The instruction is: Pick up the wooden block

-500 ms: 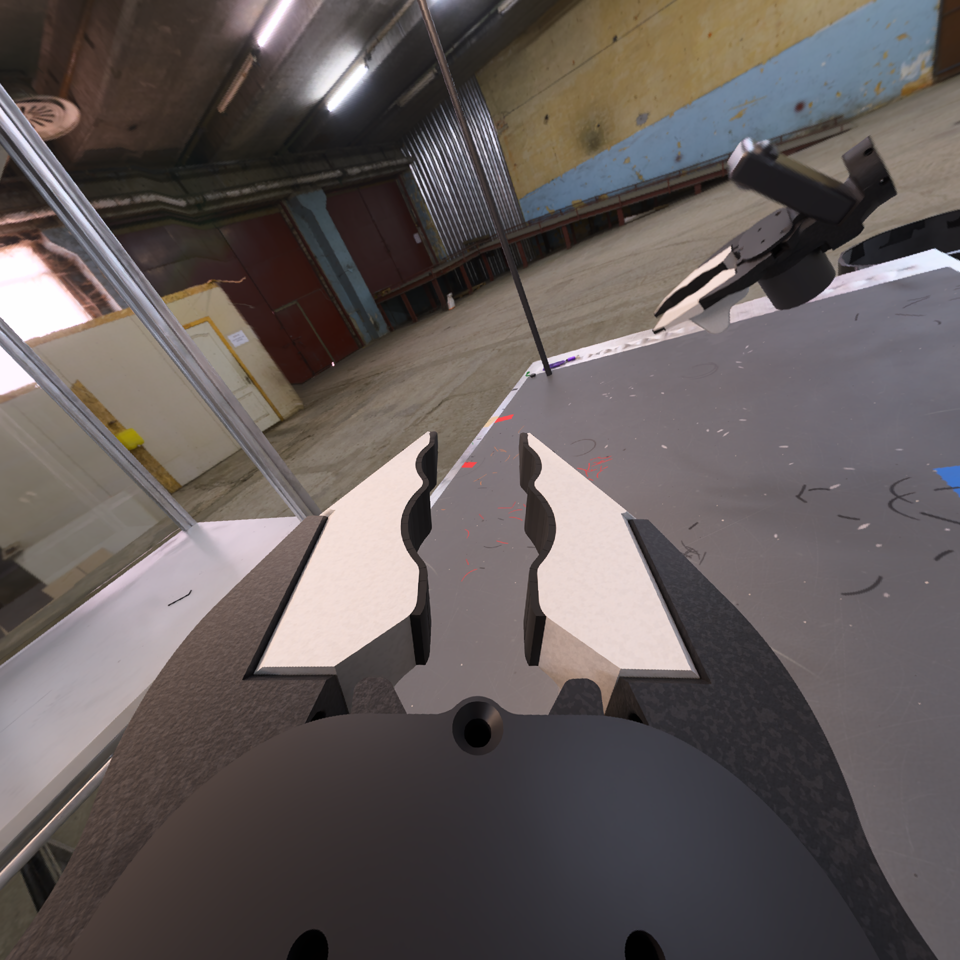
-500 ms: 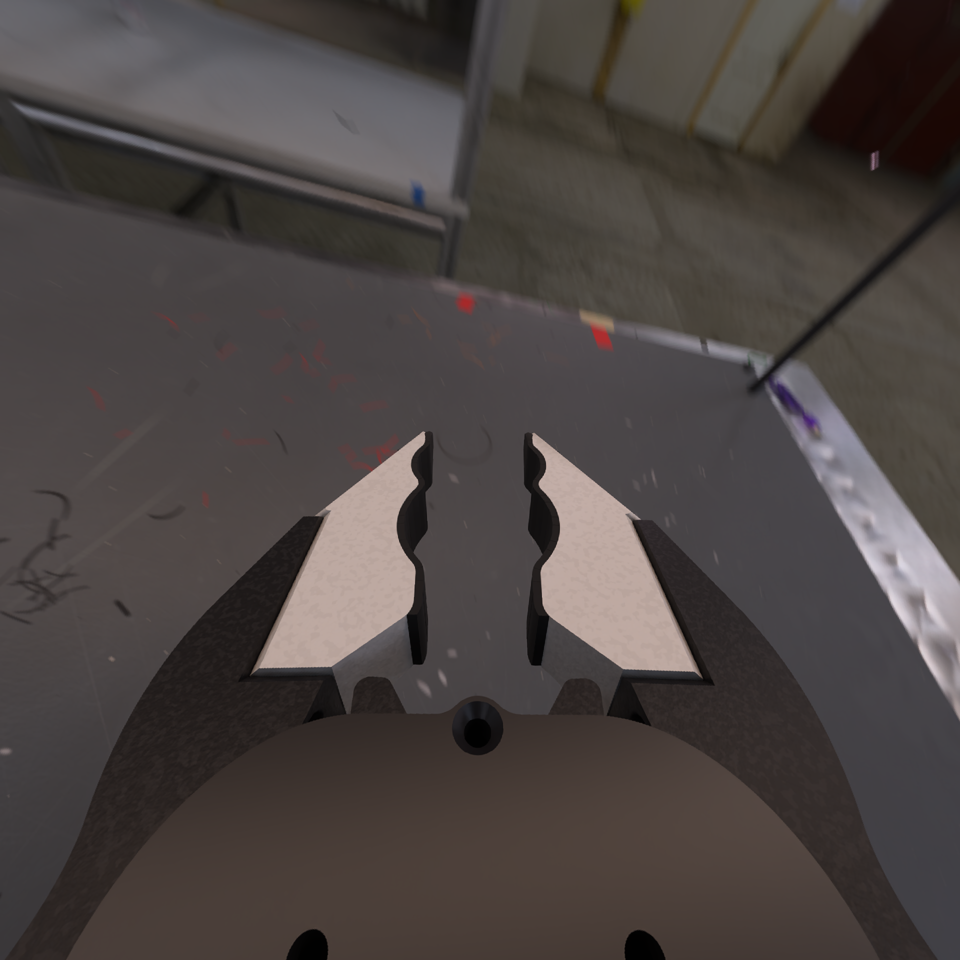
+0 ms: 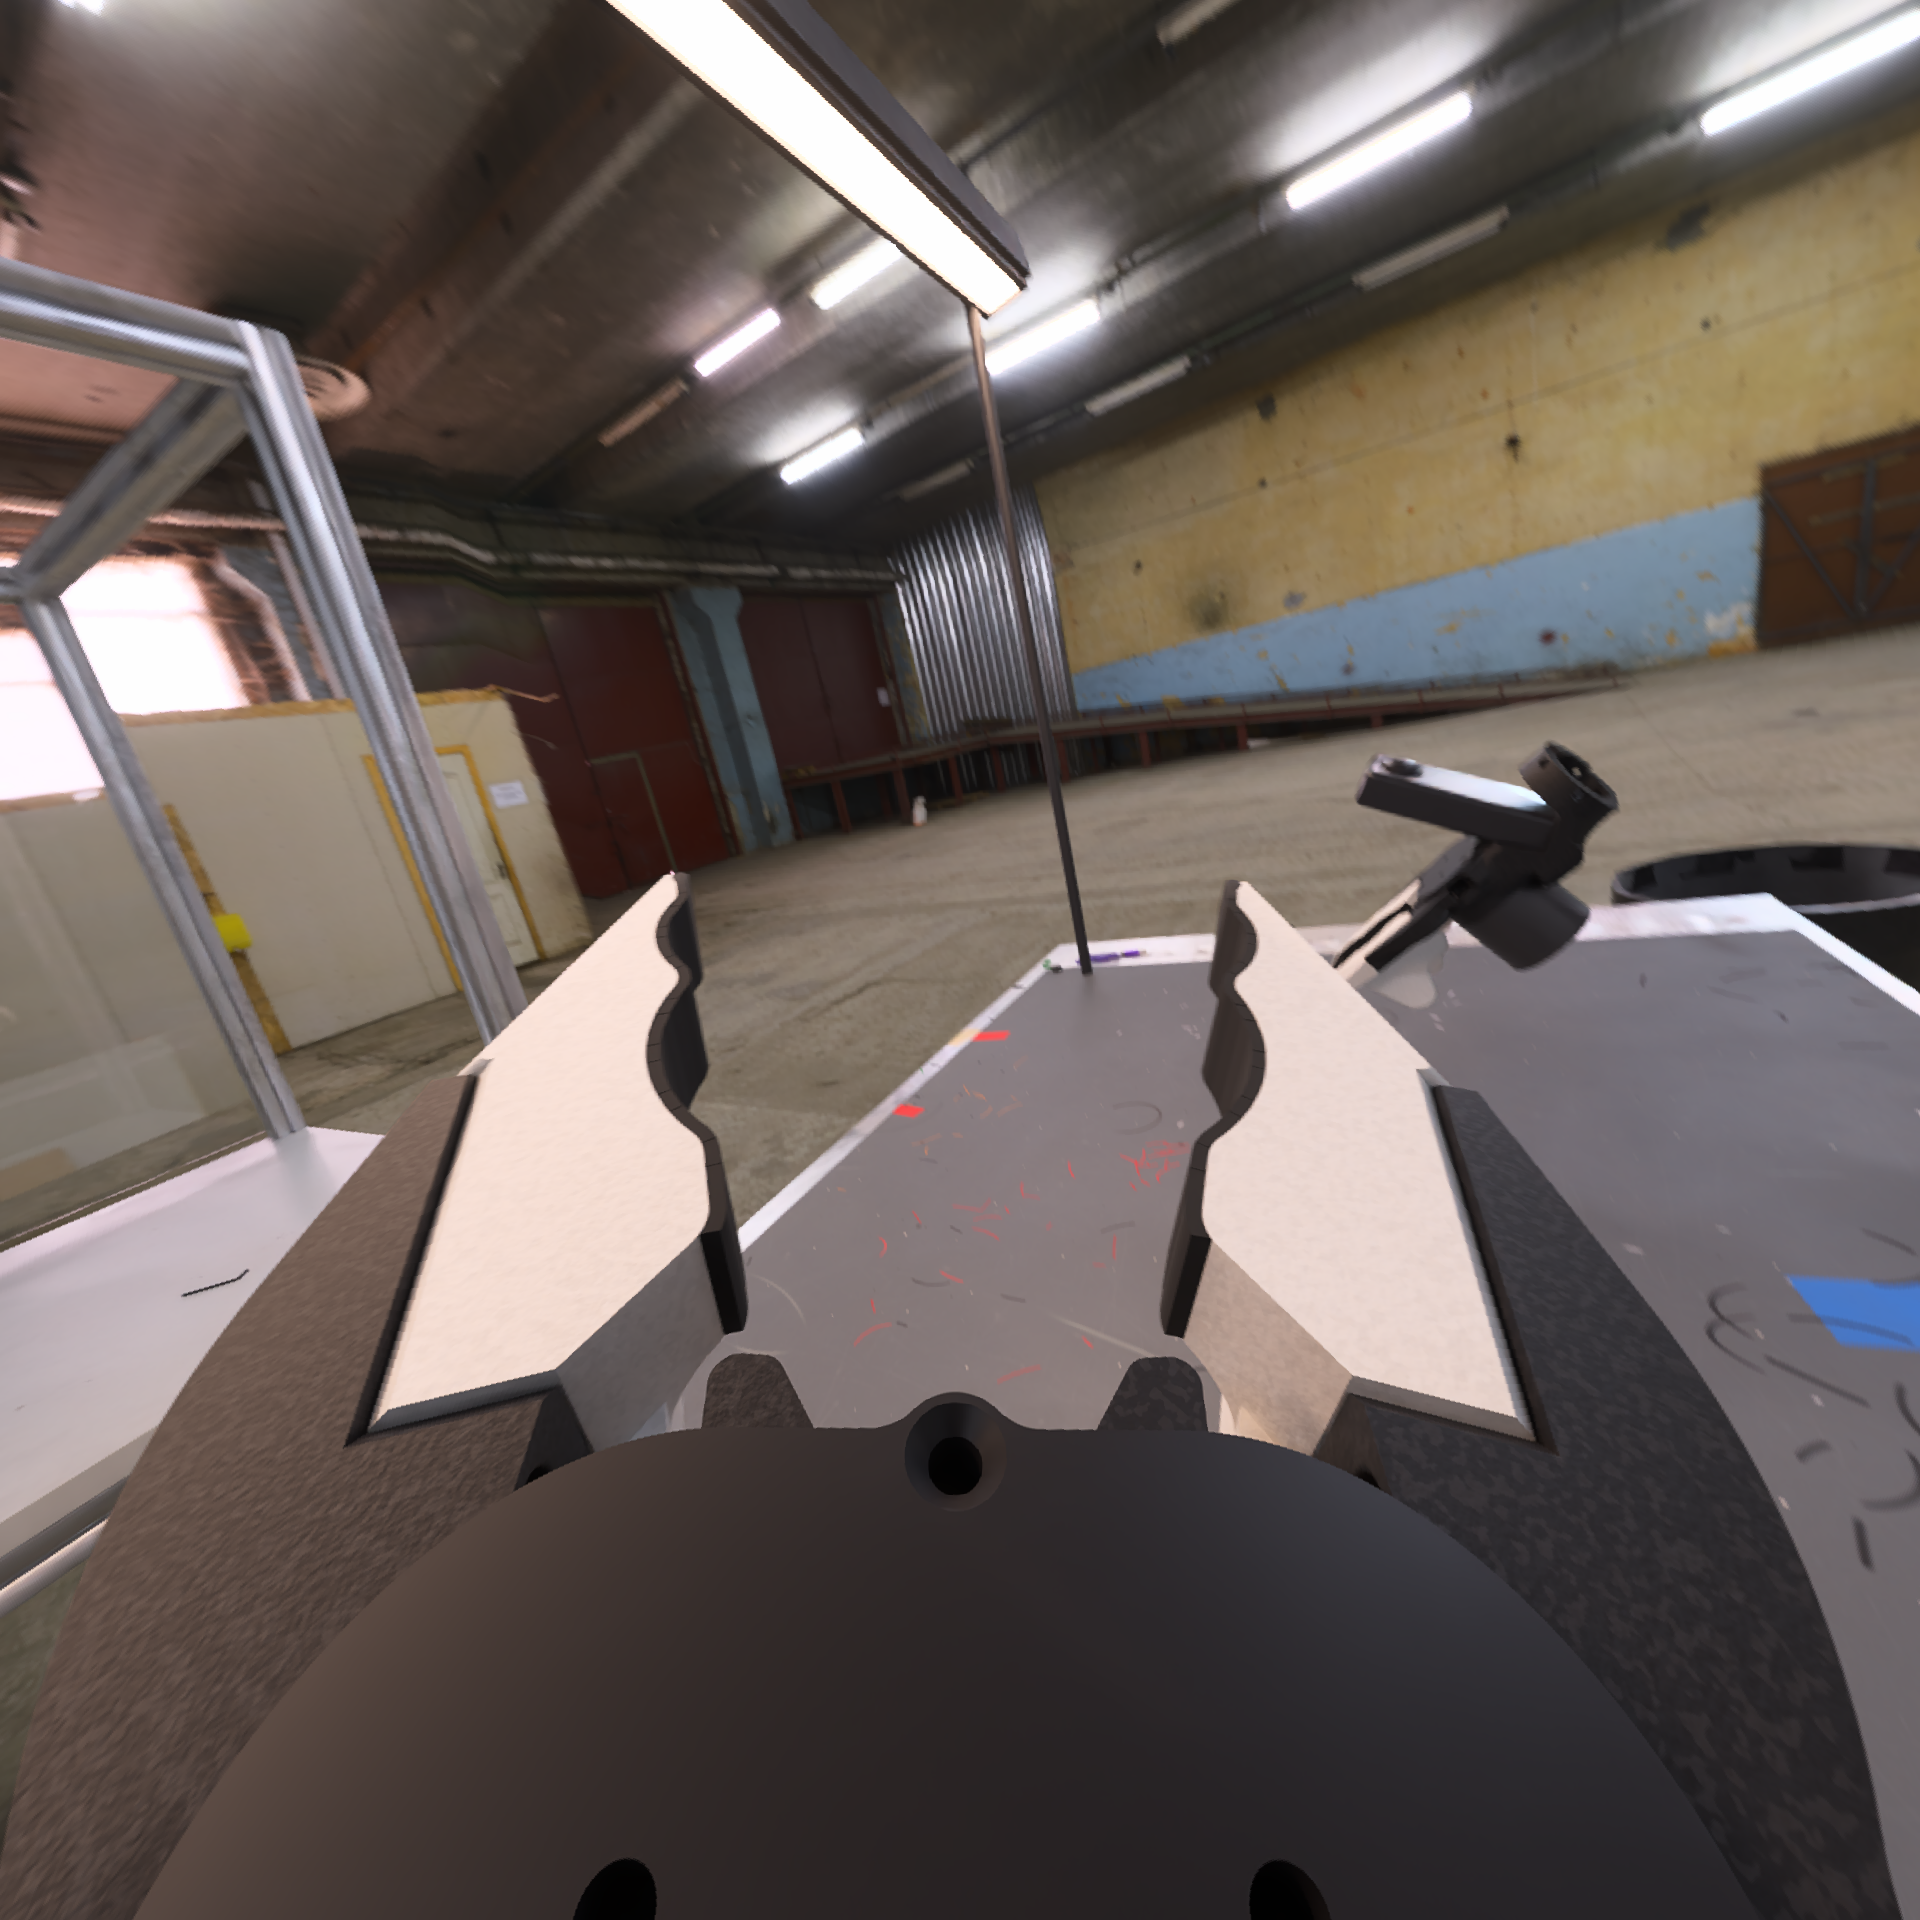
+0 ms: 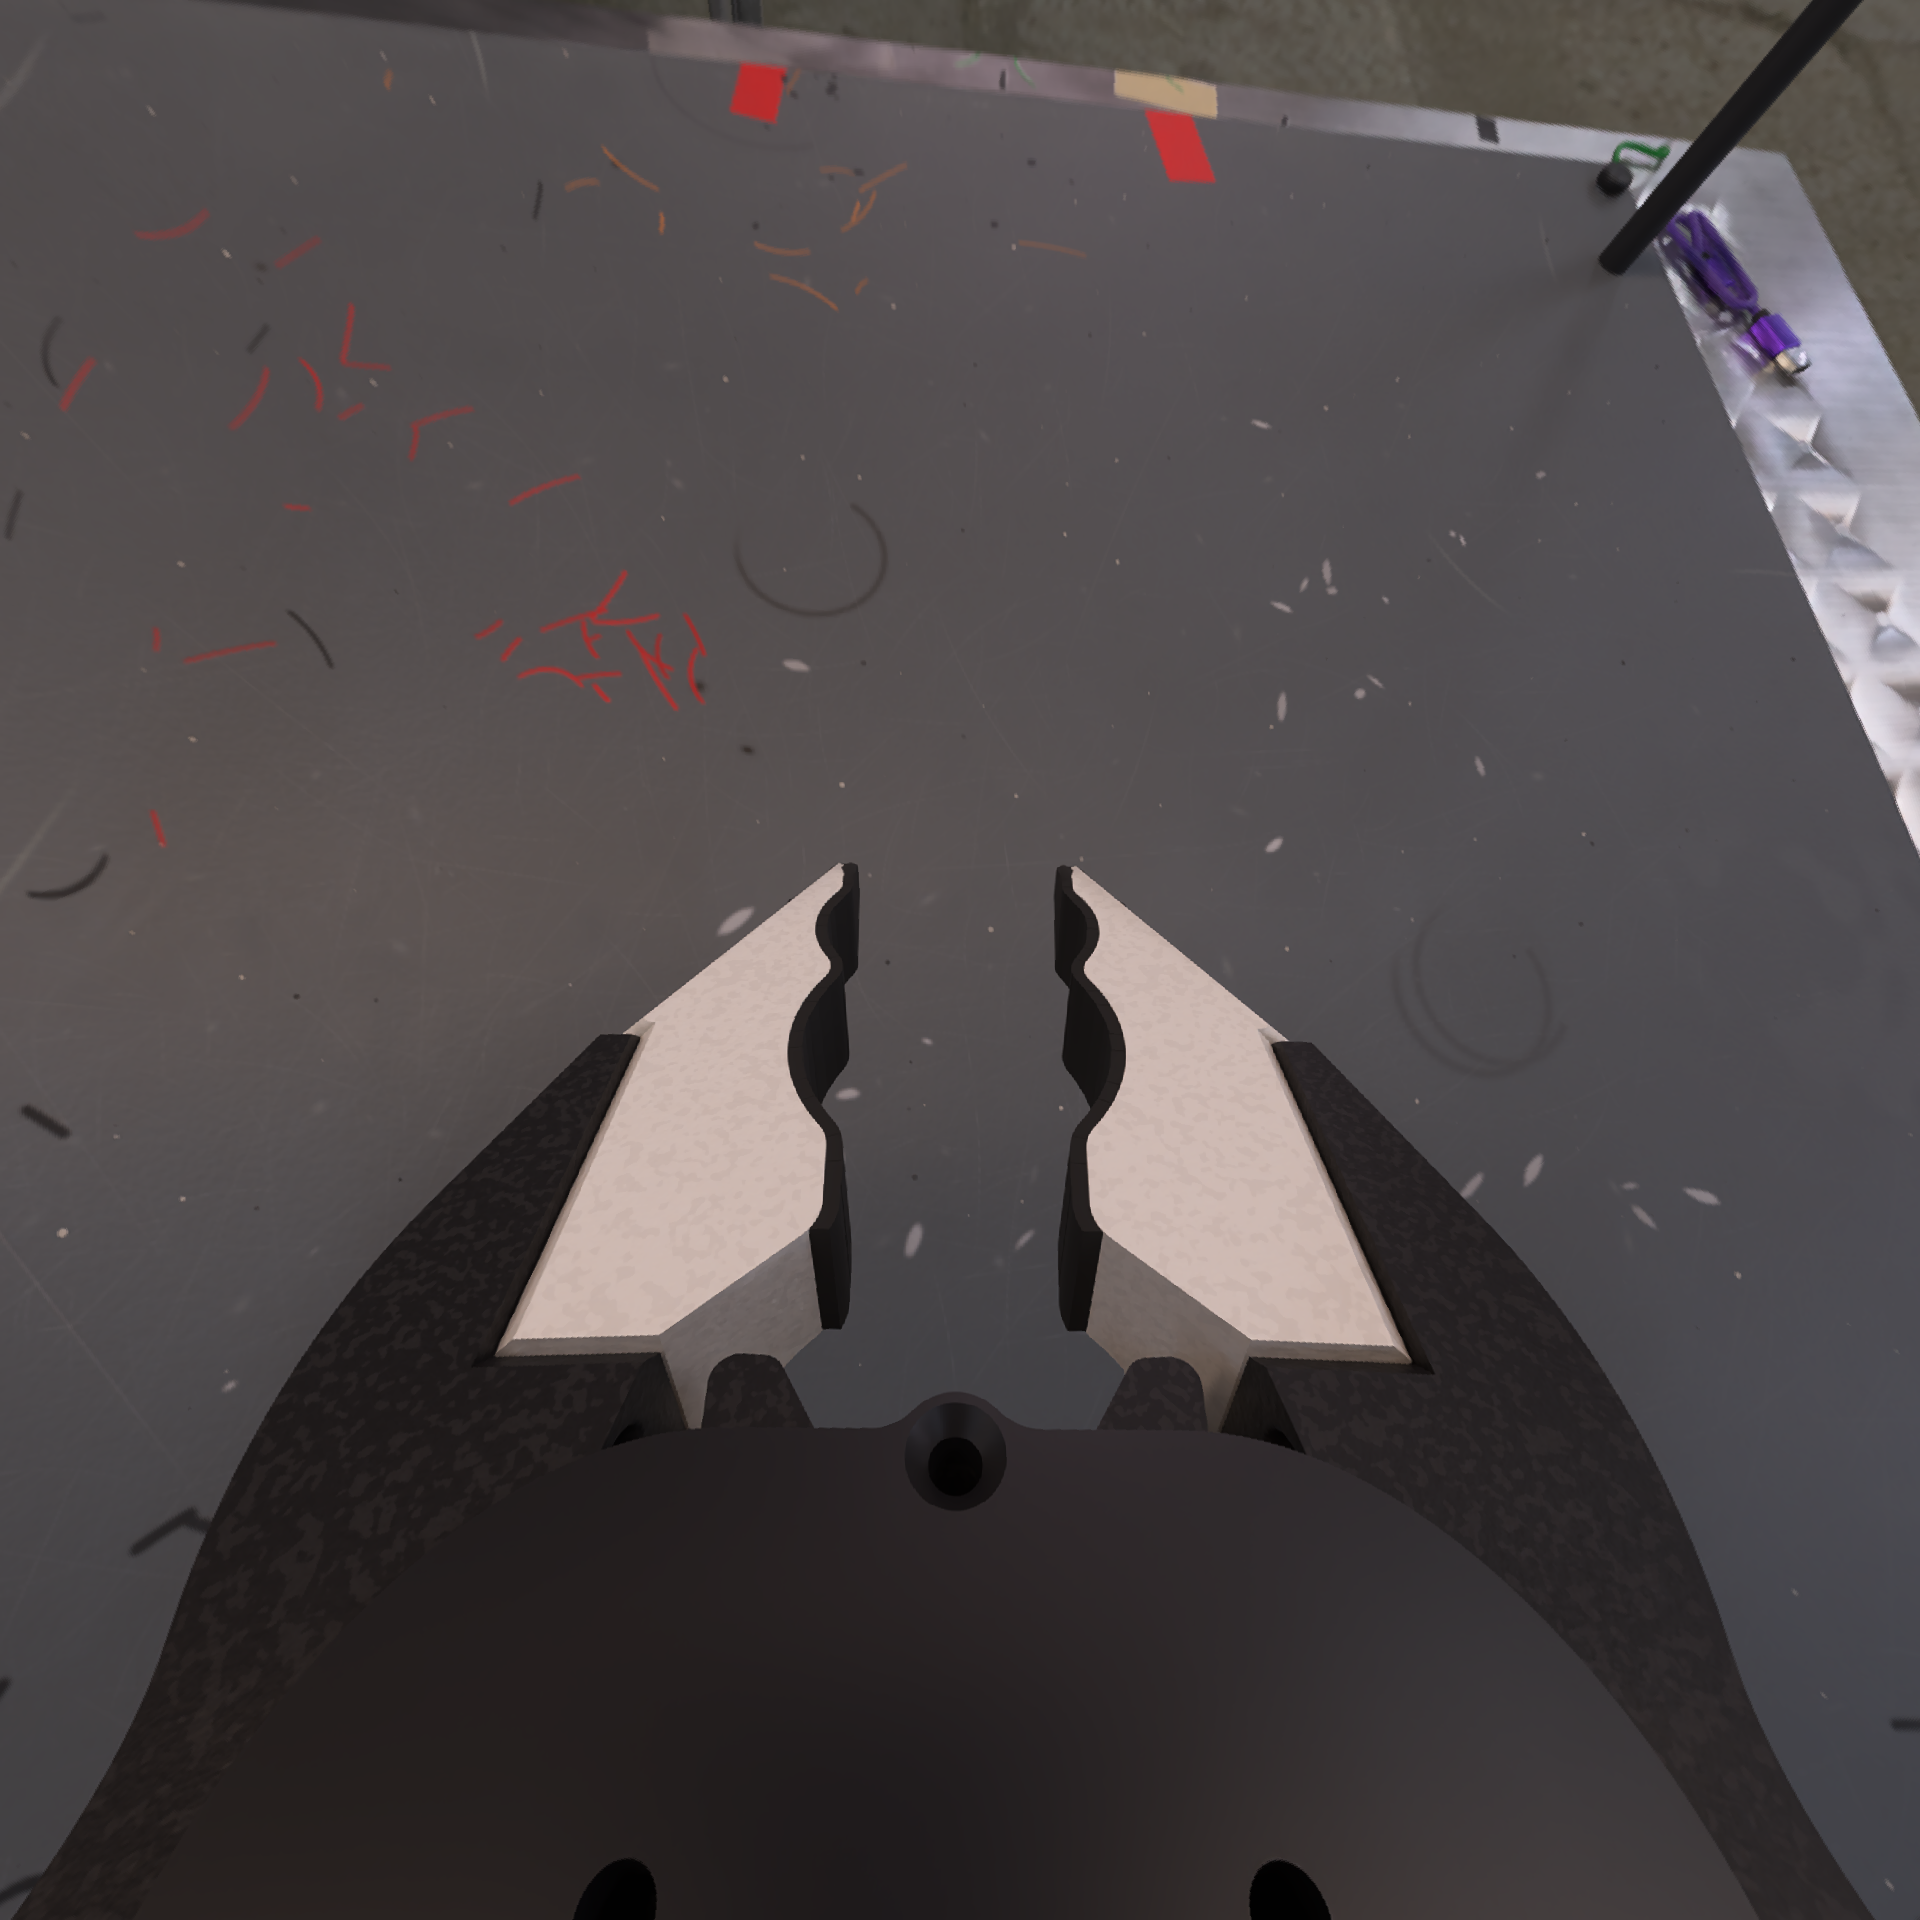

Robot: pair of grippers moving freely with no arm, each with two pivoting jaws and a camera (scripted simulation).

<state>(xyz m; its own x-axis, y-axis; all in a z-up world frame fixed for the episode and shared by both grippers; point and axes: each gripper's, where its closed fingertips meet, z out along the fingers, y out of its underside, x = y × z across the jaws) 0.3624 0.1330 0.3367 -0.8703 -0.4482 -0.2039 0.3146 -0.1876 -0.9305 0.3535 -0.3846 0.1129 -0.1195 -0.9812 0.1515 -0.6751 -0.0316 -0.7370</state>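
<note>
No wooden block shows in either view. My left gripper (image 3: 956, 888) is wide open and empty. It is held level above the near left part of the dark grey table (image 3: 1039, 1195) and looks along it. My right gripper (image 4: 956, 871) has its jaws a small gap apart with nothing between them. It points down at the bare table top (image 4: 1039, 468). The right gripper also shows in the left wrist view (image 3: 1377, 951), low over the table's far edge.
A thin black pole (image 3: 1039, 675) stands at the table's far corner and also shows in the right wrist view (image 4: 1714, 135), next to a purple item (image 4: 1735, 301). A black bin (image 3: 1787, 888) sits beyond the table. A white side table (image 3: 156, 1299) and a metal frame (image 3: 343, 675) are at the left.
My left gripper has opened wide and has swung up to a level look. My right gripper has tipped down toward the table, with its jaw gap unchanged.
</note>
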